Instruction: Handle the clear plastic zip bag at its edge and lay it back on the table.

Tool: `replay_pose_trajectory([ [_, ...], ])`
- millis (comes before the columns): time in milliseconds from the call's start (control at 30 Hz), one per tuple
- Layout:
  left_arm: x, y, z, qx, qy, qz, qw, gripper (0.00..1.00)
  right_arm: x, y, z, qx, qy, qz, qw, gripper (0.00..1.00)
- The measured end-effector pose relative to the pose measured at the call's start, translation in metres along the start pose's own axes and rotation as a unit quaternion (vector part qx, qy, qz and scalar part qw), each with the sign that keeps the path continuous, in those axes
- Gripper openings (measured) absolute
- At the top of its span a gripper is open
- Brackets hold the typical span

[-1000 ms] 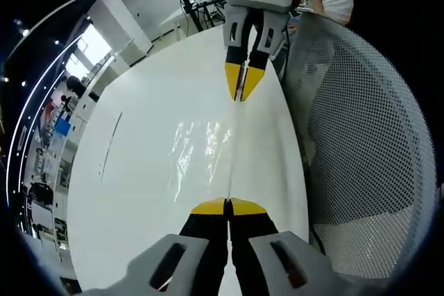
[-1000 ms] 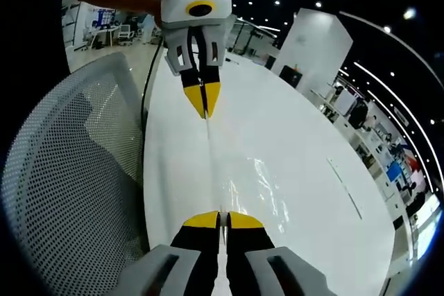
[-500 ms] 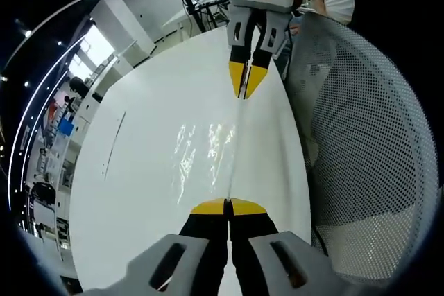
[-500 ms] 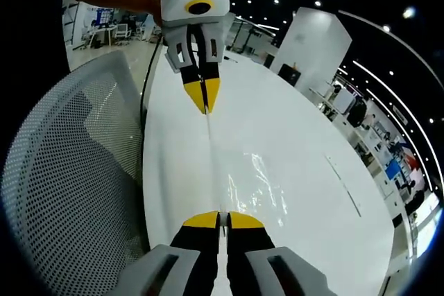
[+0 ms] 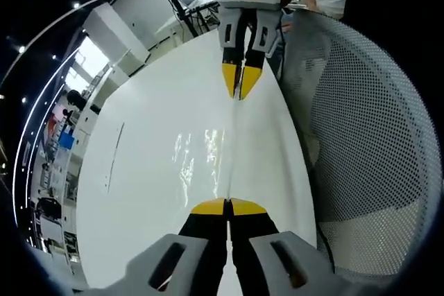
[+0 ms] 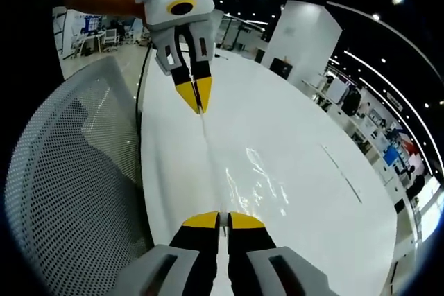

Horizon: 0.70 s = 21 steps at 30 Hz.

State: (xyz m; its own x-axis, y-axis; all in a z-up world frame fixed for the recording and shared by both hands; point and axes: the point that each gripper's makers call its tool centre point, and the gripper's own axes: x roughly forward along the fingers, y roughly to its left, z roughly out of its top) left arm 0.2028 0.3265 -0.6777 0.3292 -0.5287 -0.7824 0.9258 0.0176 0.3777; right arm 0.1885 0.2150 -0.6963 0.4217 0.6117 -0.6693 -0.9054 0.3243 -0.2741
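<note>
Two sets of yellow-tipped jaws pinched tight on opposite ends of one edge of the clear plastic zip bag: left gripper near in the left gripper view, right gripper near in the right gripper view, bag stretched taut between them over the white table. Beside the table edge, a white mesh chair back; farther off, white partitions, ceiling spotlights and a dim open hall.
</note>
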Motion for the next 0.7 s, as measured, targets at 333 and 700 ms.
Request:
replay_pose_trajectory([
  [333, 0.002, 0.003, 0.005, 0.015, 0.003, 0.004, 0.9999, 0.0, -0.01, -0.004, 0.004, 0.02, -0.012, -0.007, 0.9997, 0.1],
  [700, 0.006, 0.001, 0.006, 0.031, 0.008, 0.003, 0.9995, 0.0, -0.013, -0.005, 0.024, 0.032, -0.041, 0.003, 0.9986, 0.15],
])
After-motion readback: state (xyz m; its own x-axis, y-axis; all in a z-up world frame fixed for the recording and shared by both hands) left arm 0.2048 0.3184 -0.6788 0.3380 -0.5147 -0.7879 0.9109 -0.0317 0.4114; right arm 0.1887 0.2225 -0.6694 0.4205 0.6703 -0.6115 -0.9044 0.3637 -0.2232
